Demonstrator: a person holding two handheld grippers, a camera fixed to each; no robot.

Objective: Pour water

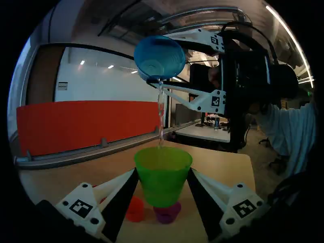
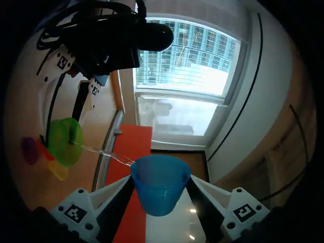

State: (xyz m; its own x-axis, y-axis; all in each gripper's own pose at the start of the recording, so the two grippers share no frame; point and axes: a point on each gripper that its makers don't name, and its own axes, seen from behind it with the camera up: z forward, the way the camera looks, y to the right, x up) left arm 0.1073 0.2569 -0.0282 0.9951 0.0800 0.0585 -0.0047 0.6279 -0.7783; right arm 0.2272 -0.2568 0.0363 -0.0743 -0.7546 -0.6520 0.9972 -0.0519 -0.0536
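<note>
Right now your left tool [image 1: 163, 172] is closed on the green cup [image 1: 163, 178], one finger pressing each side, and holds it upright above the pale surface [image 1: 227, 164]. In the left gripper view your right tool [image 1: 184, 67] is up high and farther off. It clamps the blue cup [image 1: 159, 56] between its two white fingers, with the cup tipped so its mouth faces toward you and down. A thin stream of water [image 1: 161, 117] falls from the blue cup's lower lip to the green cup's mouth.

On the surface, near and below the green cup's base, sit a red cup [image 1: 135, 209] to the left and a purple cup [image 1: 167, 213] just right of it. A pale sleeve [image 1: 289, 133] shows at the far right.

In the right gripper view the blue cup sits between the tool's fingers. The water arcs left to the green cup, and a yellow cup [image 2: 58, 171] lies just beside that. A bright window [image 2: 186, 77] stands beyond.
</note>
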